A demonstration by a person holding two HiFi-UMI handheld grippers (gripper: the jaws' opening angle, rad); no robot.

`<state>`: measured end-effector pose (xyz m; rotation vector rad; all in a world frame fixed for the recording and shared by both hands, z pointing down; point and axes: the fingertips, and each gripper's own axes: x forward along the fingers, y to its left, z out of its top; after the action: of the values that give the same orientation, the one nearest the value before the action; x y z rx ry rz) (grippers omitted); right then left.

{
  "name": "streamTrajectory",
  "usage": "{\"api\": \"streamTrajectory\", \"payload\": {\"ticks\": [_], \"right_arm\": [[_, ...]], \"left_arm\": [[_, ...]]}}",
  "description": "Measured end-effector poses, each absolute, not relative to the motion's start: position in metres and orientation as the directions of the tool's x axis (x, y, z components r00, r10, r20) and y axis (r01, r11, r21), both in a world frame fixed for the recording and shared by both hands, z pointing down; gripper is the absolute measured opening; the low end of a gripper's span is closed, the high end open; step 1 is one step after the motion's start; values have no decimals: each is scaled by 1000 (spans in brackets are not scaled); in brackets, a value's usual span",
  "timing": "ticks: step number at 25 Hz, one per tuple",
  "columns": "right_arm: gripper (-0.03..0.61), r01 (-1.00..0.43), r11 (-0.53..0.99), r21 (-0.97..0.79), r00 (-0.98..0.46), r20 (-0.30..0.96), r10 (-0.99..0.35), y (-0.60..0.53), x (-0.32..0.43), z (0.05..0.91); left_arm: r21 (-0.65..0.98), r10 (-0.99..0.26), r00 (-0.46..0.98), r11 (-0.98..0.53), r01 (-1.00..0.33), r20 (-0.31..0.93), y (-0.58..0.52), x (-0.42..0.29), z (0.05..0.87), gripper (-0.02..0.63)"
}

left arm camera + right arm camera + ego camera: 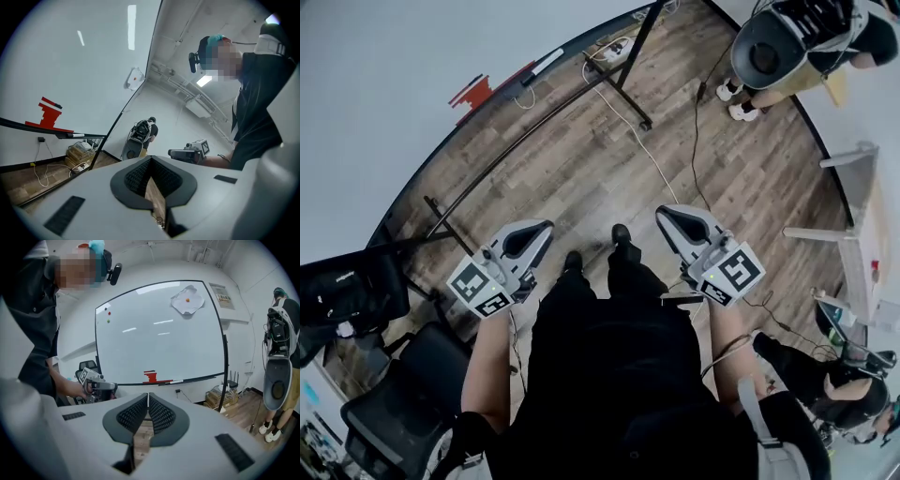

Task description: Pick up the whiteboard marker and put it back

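The whiteboard marker, white with a dark cap, lies on the whiteboard's tray rail, far ahead of both grippers. It also shows in the left gripper view and the right gripper view, next to a red eraser. The whiteboard stands upright across the room. My left gripper is held at waist height with its jaws shut and nothing in them. My right gripper is beside it, also shut and empty. Each gripper is seen from the other's camera: the right gripper and the left gripper.
A person with bulky gear stands at the far right on the wood floor. Cables run past the whiteboard's black stand leg. A black office chair is at the lower left. Boxes sit beside the board.
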<state>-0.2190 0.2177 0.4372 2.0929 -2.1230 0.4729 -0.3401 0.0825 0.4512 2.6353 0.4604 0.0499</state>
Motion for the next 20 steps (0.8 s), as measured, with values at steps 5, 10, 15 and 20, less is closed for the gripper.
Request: {"api": "streamTrajectory", "payload": {"ticks": [5,10,15,20], "right_arm": [[25,-988,46,-147,-84,265,-960,196,-157,436],[25,-978,141,-154,-172,215,-961,175,-92,429],[25,-956,238,-174,-268,175,-947,170,-43,421],[25,-928,322,-186,-353,168,-921,164,-9,431]], "left_arm": [[442,260,966,-867,230,7,69,-301,456,12],[419,181,982,-897,144,49,66,-243,445,11],[357,128,989,-929,94,74,66,-186,417,12],[320,77,988,-947,32,130,64,-151,412,12]]}}
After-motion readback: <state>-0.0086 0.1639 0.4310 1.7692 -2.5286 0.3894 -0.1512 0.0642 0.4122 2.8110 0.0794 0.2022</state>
